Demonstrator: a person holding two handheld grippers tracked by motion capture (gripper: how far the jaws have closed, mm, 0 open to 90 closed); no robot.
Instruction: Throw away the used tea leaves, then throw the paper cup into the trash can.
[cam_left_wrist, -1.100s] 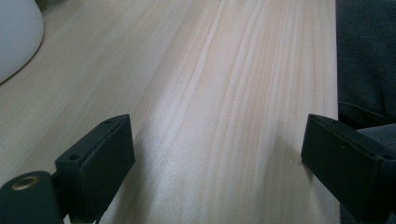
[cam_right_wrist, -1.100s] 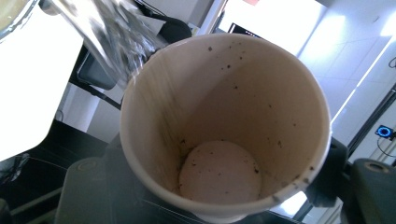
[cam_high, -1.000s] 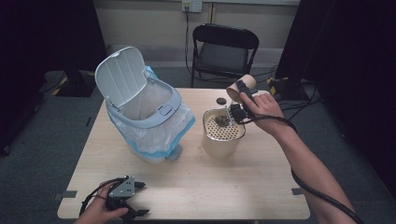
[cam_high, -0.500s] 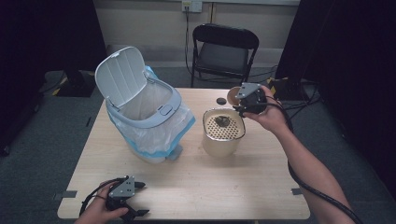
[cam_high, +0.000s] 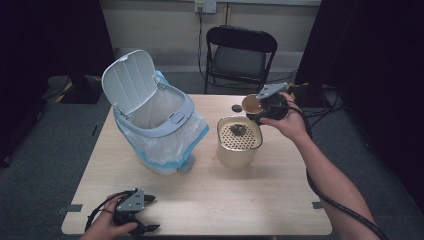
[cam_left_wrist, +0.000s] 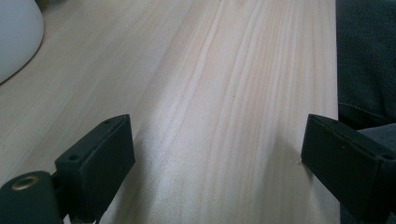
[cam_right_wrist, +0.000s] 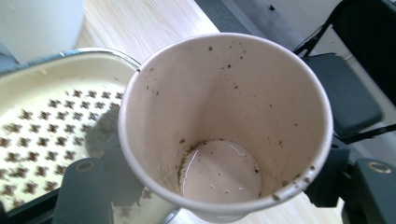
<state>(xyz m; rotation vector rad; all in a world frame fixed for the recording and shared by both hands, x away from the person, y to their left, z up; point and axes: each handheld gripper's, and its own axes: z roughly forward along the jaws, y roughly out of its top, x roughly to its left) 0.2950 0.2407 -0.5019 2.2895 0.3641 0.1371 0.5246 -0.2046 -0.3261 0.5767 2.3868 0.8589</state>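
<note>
cup (cam_right_wrist: 224, 126) clamped in right gripper (cam_high: 265, 107), tipped on its side just above far-right rim of strainer pot (cam_high: 239, 145); thin film of liquid and dark specks inside cup. left gripper (cam_high: 131, 210) rests on counter (cam_high: 225, 195), near edge, well left of pot, jaws wide apart, holding nothing.
</note>
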